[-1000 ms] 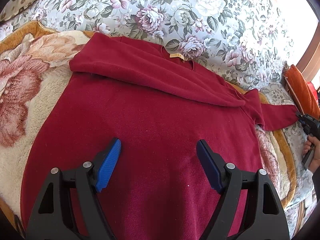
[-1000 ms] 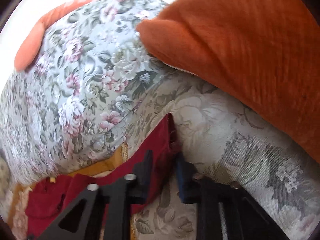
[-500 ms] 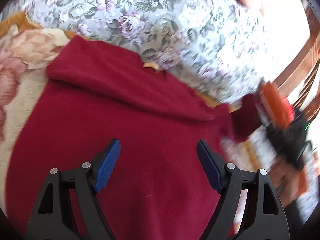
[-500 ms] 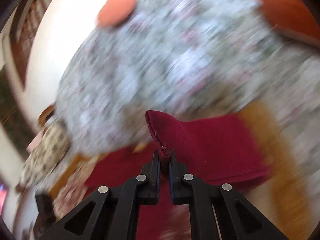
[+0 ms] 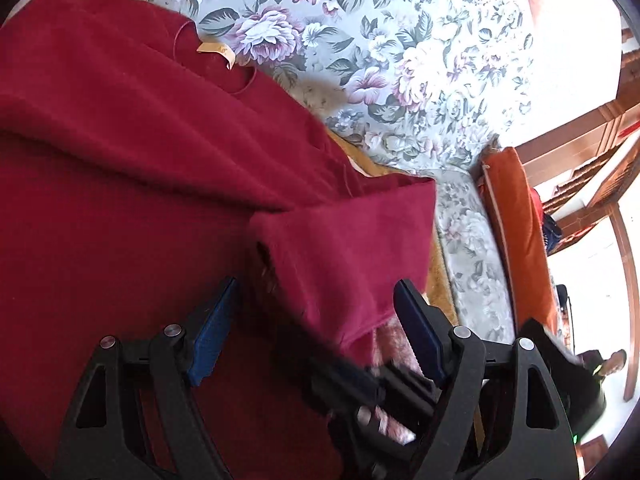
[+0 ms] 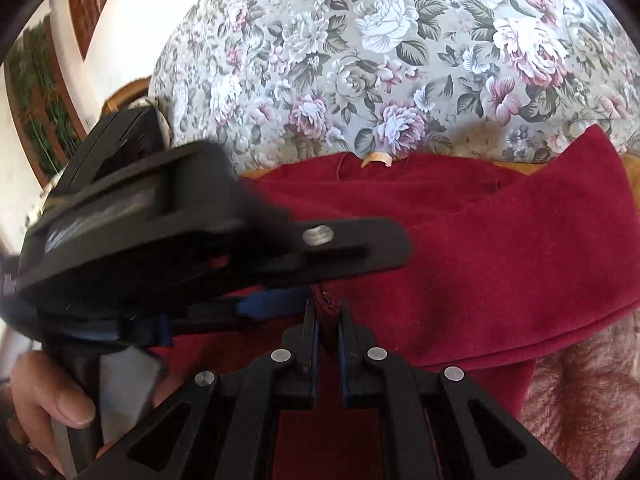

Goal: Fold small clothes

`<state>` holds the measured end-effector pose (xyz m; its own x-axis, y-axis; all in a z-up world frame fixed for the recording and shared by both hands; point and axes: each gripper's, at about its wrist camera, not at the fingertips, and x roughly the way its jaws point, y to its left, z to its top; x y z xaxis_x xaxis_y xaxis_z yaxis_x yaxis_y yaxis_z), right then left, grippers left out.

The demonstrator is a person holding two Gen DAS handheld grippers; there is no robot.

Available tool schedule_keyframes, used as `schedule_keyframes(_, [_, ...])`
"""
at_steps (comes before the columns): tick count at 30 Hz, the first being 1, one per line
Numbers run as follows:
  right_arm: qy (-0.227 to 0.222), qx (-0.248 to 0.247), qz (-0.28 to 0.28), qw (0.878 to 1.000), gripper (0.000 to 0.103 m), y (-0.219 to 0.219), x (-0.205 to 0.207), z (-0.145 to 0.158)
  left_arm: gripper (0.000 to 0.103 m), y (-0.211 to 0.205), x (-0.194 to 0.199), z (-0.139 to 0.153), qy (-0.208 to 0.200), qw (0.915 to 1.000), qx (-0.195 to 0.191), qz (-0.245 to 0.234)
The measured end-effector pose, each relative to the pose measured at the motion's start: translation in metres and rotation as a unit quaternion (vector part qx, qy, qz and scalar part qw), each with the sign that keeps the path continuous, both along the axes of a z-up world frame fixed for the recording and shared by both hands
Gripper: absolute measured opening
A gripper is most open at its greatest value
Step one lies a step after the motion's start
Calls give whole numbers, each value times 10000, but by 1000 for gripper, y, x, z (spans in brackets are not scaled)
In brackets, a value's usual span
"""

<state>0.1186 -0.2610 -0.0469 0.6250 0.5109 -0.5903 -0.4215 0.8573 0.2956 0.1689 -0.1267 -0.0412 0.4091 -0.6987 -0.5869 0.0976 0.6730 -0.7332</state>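
Maroon sweater (image 5: 120, 200) spread over floral sofa (image 5: 400, 60), body left, right sleeve (image 5: 352, 248) folded inward. Soft, limp fleece; best gripped at cuffs, hem. Right gripper (image 6: 328, 320) pinching sleeve cuff (image 6: 326, 300). Left gripper (image 5: 316, 328) spread, holding nothing.

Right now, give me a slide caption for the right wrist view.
Right gripper pinches the red sweater's sleeve cuff, folding it across the body, left gripper alongside.

Both wrist cams sit close above the red sweater (image 5: 120, 184), facing the floral cushion (image 6: 400, 60); both share its neck label (image 5: 216, 50).
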Motion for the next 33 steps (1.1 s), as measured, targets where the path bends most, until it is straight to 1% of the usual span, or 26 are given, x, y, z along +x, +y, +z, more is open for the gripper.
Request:
schedule_keyframes(1, [18, -62, -16, 10000, 9, 0, -1, -2, 78, -1, 0, 0, -34, 10000, -3, 11])
schedule_keyframes(3, [95, -99, -80, 9999, 20, -4, -2, -7, 77, 0, 0, 1, -114, 9999, 35, 36])
schedule_keyframes(4, [117, -56, -104, 9999, 21, -6, -3, -8, 74, -1, 1, 0, -82, 9999, 70, 42])
schedule_keyframes(6, [73, 45, -193, 9998, 29, -10, -2, -7, 60, -1, 4, -2, -19, 9998, 200, 51])
schedule_keyframes(7, [50, 83, -243, 9997, 30, -13, -3, -6, 56, -1, 6, -3, 30, 9996, 269, 96])
schedule_keyframes(8, [30, 98, -308, 9995, 32, -14, -6, -5, 47, 3, 6, -6, 60, 9994, 307, 117])
schedule_keyframes(9, [14, 134, -357, 9993, 32, -17, -8, -5, 34, 5, 6, -7, 75, 9992, 384, 123])
schedule_keyframes(10, [8, 163, -380, 9991, 32, -19, -10, -5, 28, 5, 6, -8, 92, 9984, 533, 135])
schedule_keyframes(11, [-18, 188, -406, 9990, 32, -22, -13, -4, 18, 4, 7, -8, 130, 9972, 712, 163])
schedule_keyframes(12, [-47, 218, -427, 9988, 32, -25, -15, -3, 11, 4, 7, -8, 142, 9964, 821, 179])
schedule_keyframes(14, [-106, 257, -469, 9985, 32, -30, -19, 0, 8, 3, 4, -4, 72, 9939, 1085, 194])
schedule_keyframes(16, [-145, 297, -504, 9982, 32, -35, -23, 2, 6, 1, -1, 11, -243, 9909, 1314, 140])
schedule_keyframes(17, [-146, 332, -505, 9981, 32, -38, -26, 3, 6, 0, -2, 19, -393, 9901, 1343, 88])
schedule_keyframes(18, [-140, 362, -513, 9979, 32, -40, -28, 3, 6, -1, -3, 33, -619, 9888, 1355, 3])
schedule_keyframes(19, [-114, 374, -522, 9979, 32, -42, -29, 1, 6, -2, -1, 55, -938, 9863, 1351, -98])
schedule_keyframes(20, [-53, 378, -539, 9978, 32, -43, -27, -1, 6, -3, 2, 71, -1149, 9844, 1325, -163])
schedule_keyframes(22, [149, 387, -572, 9975, 32, -46, -22, -6, 6, 1, 11, 105, -1487, 9810, 1225, -233])
schedule_keyframes(24, [326, 413, -541, 9971, 32, -45, -14, -12, 6, 12, 22, 131, -1656, 9795, 1133, -160])
schedule_keyframes(25, [334, 428, -533, 9971, 32, -46, -14, -12, 6, 22, 29, 145, -1731, 9788, 1090, -77])
schedule_keyframes(27, [308, 395, -527, 9974, 32, -45, -14, -10, 6, 41, 40, 161, -1822, 9762, 1167, 125])
schedule_keyframes(29, [305, 387, -527, 9974, 32, -46, -13, -10, 6, 65, 46, 166, -1828, 9743, 1280, 292])
schedule_keyframes(31, [317, 382, -525, 9974, 32, -47, -11, -9, 6, 85, 52, 162, -1688, 9753, 1360, 433])
schedule_keyframes(32, [319, 377, -525, 9974, 32, -47, -11, -8, 6, 96, 56, 157, -1586, 9762, 1393, 504])
schedule_keyframes(33, [321, 372, -525, 9974, 32, -47, -12, -9, 6, 111, 59, 145, -1438, 9773, 1443, 587])
